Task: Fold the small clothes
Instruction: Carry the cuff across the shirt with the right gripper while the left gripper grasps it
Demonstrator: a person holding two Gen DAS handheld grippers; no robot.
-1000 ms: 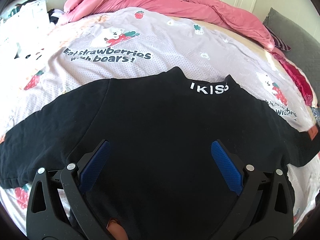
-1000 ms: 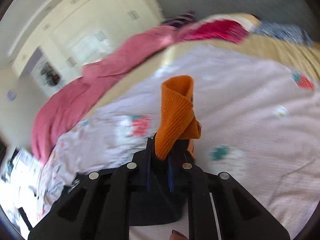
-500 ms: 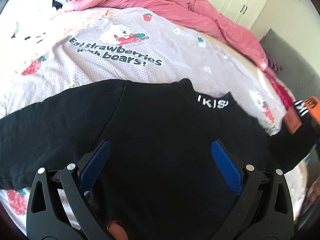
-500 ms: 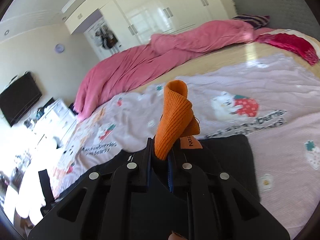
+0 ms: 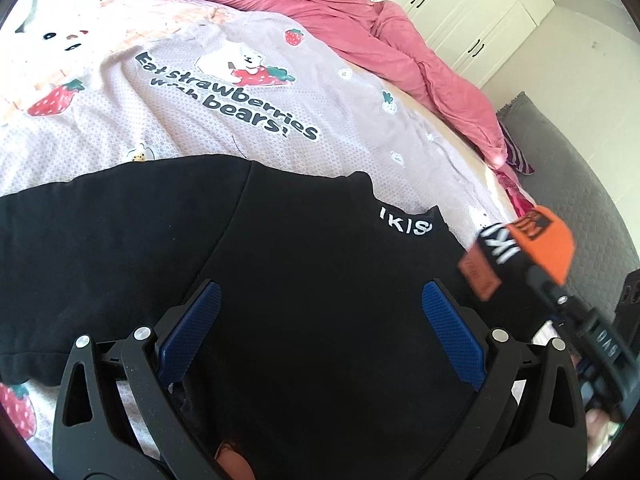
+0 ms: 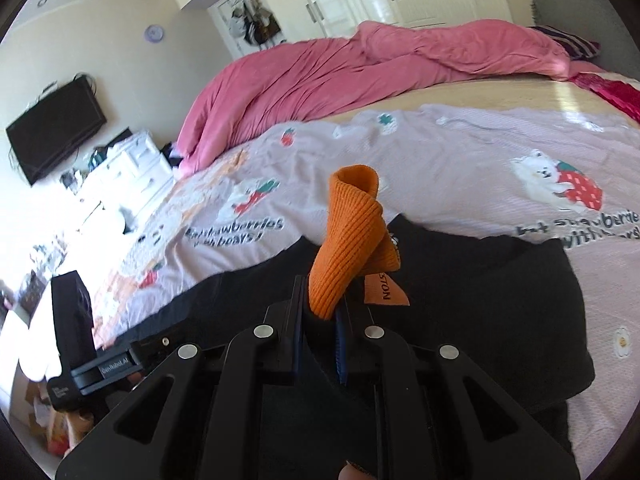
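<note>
A black top (image 5: 312,280) lies spread out flat on a bed sheet (image 5: 192,120) that has bears, strawberries and the words "Eat strawberries with bears!" on it. The top has white letters on its neck band. The left gripper (image 5: 320,320) hangs just over the middle of the top. Its two blue pads (image 5: 188,328) are far apart, so it is wide open and holds nothing. One long sleeve goes out to the left side of the left wrist view. The other sleeve is lifted up off the bed. The right gripper (image 6: 318,316) has its two fingers squeezed together on the orange cuff (image 6: 348,240) at the end of that sleeve. The cuff sticks up from between the fingers, curled over at the top. A small orange tag (image 6: 384,290) with letters hangs beside it. In the left wrist view the same cuff (image 5: 548,240) shows at the right side, held above the edge of the top, with a black and white band just below it. A big pink blanket (image 6: 360,68) is bunched up at the far side of the bed. White closet doors (image 5: 472,12) stand behind it. A black TV (image 6: 56,128) hangs on the wall.
</note>
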